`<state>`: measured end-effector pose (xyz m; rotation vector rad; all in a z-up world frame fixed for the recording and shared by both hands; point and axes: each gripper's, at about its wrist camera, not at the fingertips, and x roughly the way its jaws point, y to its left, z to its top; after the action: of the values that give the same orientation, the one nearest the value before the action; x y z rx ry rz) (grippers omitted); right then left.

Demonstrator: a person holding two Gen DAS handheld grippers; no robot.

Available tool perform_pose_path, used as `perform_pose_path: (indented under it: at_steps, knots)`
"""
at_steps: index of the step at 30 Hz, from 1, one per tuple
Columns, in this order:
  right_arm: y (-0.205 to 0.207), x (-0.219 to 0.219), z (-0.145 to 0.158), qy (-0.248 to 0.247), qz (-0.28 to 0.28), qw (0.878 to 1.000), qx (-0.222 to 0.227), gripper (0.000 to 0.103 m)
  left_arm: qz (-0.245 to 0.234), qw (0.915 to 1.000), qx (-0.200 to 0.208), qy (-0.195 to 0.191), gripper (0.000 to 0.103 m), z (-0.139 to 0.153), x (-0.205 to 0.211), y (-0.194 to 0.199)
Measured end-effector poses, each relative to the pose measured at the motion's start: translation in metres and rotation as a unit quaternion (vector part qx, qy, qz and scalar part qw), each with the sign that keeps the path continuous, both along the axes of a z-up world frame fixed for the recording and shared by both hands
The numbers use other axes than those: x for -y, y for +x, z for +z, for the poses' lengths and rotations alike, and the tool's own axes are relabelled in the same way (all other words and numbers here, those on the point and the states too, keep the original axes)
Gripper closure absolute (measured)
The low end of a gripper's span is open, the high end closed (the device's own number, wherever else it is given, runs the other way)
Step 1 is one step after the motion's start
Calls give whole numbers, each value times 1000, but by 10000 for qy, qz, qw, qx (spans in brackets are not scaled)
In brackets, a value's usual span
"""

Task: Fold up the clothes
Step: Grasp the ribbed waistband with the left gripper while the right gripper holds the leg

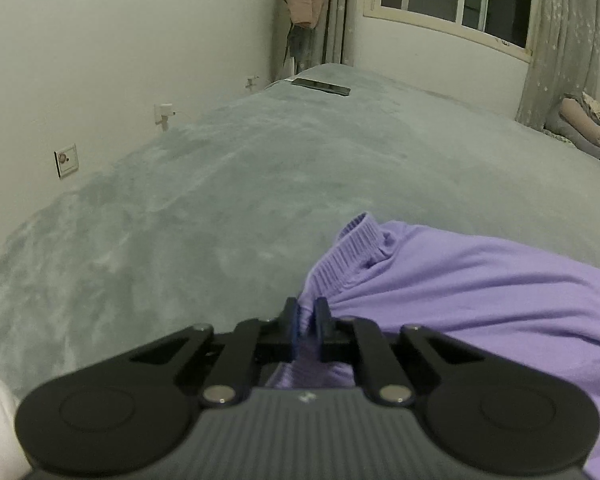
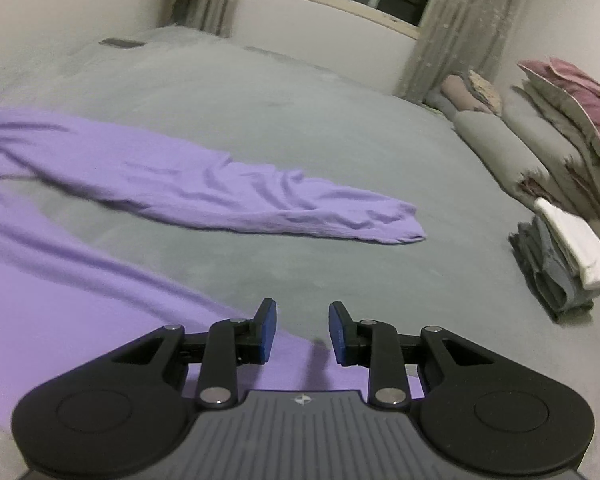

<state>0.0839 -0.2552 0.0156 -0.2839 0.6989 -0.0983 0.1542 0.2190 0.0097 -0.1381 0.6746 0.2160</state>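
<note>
Both claws sit low: left claw [image 1: 307,312] pinches purple trousers [image 1: 480,280], right claw [image 2: 302,320] spread.

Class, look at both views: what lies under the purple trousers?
The purple trousers lie on the grey bed cover. Anything directly beneath the fabric is covered, so cannot be seen.

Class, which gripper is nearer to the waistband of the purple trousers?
Left. The left gripper is clamped on the trousers beside the waistband; the right gripper hangs open near a leg.
</note>
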Motion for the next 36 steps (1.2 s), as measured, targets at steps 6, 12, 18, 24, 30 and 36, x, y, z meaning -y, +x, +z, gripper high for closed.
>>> perform_pose_path:
  at_steps: [6,12,18,24,30,36]
  knots:
    - [23,36,12,571,-461,9972,145,75,270,9995,144,56,76,25,5,-5]
    - [68,83,24,1187,-986,9876,284,72,68,9988,475,128,59,46,22,22]
    - [117,128,29,1752,-1151,9774,262,67,222,9991,361,-91,59,24,15,71]
    - [171,148,27,1340,-938,9864,142,56,-81,9998,85,177,64,-7,25,92]
    - [199,153,0,1319,-674,9888,-199,54,-434,9964,185,706,91,-11,37,95]
    - [200,131,5,672,-338,9968,-254,97,-216,9933,653,924,100,-2,40,85]
